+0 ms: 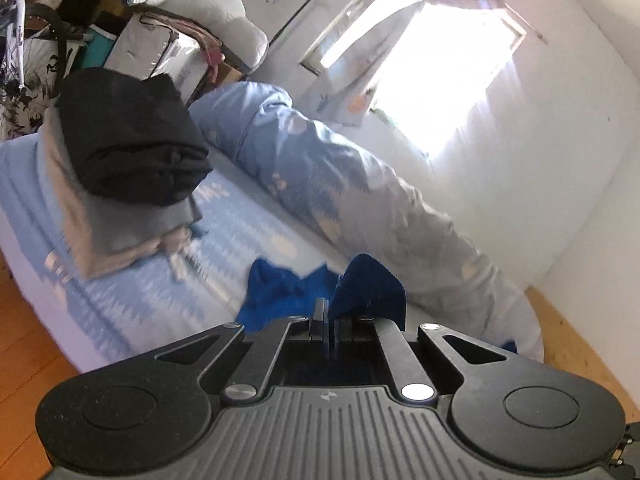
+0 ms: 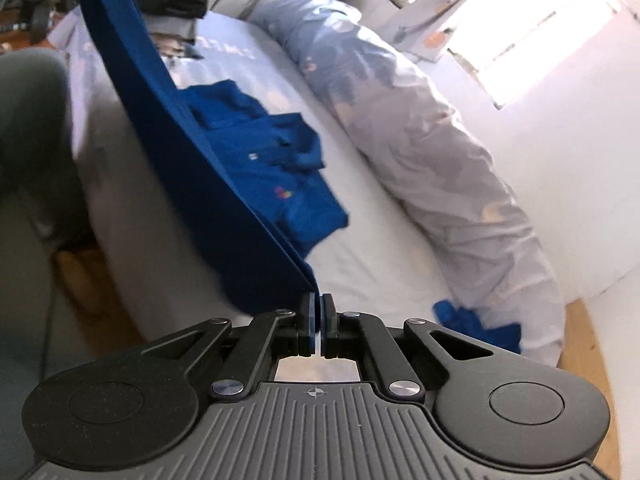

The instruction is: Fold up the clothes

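A royal-blue shirt (image 2: 256, 168) lies partly on the bed, collar and small chest logo showing in the right wrist view. Its edge is stretched taut from the upper left down to my right gripper (image 2: 317, 312), which is shut on the fabric. In the left wrist view my left gripper (image 1: 331, 320) is shut on another part of the same blue shirt (image 1: 368, 288), a flap standing up above the fingers. A stack of folded clothes (image 1: 128, 168), black on top of grey and beige, sits on the bed to the left.
A rolled light-blue duvet (image 1: 340, 184) runs along the far side of the bed (image 1: 240, 232) by the white wall. Boxes and bags (image 1: 160, 40) pile up behind the bed. A person's leg (image 2: 28, 128) is at the left. Wooden floor (image 1: 24, 360) lies below.
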Demonstrator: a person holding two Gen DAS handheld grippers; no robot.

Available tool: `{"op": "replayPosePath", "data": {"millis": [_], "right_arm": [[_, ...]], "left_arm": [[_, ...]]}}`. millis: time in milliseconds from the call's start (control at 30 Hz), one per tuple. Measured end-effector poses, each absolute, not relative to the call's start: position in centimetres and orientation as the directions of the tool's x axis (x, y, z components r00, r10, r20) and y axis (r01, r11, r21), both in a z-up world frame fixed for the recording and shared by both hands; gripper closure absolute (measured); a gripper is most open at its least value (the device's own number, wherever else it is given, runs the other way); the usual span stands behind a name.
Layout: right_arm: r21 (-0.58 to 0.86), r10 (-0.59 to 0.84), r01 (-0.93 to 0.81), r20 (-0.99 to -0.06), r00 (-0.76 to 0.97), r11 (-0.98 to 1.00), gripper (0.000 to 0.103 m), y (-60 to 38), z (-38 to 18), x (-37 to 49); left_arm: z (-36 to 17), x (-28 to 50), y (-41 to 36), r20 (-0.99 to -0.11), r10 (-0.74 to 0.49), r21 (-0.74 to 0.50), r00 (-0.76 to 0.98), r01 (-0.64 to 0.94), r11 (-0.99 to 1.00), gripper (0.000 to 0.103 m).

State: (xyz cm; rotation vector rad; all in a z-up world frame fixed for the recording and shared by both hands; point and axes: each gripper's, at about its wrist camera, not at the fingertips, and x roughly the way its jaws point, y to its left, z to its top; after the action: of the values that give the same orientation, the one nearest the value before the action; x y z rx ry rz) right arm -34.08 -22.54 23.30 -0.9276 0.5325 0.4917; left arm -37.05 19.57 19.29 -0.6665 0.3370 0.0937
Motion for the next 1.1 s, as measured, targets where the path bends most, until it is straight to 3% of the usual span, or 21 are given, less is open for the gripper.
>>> {"op": "replayPosePath", "data": {"millis": [200,367,433,567,633,733,900,1100], "right_arm": [[-0.611,0.175,-0.614,-0.623,0.762,0.5,0.102,-21.9,22.9,-23.6],[-0.477,0.239,-0.725,-0.728,0.643,0.497,0.102,-19.6,19.6,-17.5],[-0.368,0.28,-0.784,-0.788,0.548,0.5,0.101,-18.9,18.1,-17.3],[-0.207,0.334,-0.831,-0.845,0.418,0.516,0.084,-18.7,14.9,-18.2],[-0.215,0.302,-0.81,-0.851,0.429,0.545,0.083,-19.2,13.3,-18.2],[-0.088,0.351,-0.787,-0.86,0.369,0.61,0.083,-19.9,11.6,-17.9],[-0.002,0.35,-0.764,-0.888,0.298,0.645,0.082,-18.6,6.8,-18.5],[0.08,0.363,-0.645,-0.876,0.319,0.76,0.07,-18.4,3.5,-17.6]], "left_arm": [[19.1,-30.9,20.8,-0.369,-0.024,-0.591,0.929,-0.215,0.777,0.098],[18.6,-28.5,20.5,-0.389,-0.043,-0.564,0.92,-0.201,0.801,0.098],[18.4,-27.6,20.3,-0.397,-0.051,-0.553,0.917,-0.195,0.81,0.098],[18.1,-25.7,20.1,-0.413,-0.065,-0.531,0.908,-0.182,0.828,0.098],[17.9,-24.7,20.0,-0.421,-0.072,-0.519,0.904,-0.175,0.836,0.098],[17.6,-23.4,19.8,-0.433,-0.082,-0.503,0.898,-0.165,0.848,0.098],[17.9,-23.2,19.5,-0.441,-0.086,-0.497,0.894,-0.164,0.852,0.098],[18.1,-23.2,19.1,-0.443,-0.095,-0.493,0.892,-0.154,0.856,0.098]]}}
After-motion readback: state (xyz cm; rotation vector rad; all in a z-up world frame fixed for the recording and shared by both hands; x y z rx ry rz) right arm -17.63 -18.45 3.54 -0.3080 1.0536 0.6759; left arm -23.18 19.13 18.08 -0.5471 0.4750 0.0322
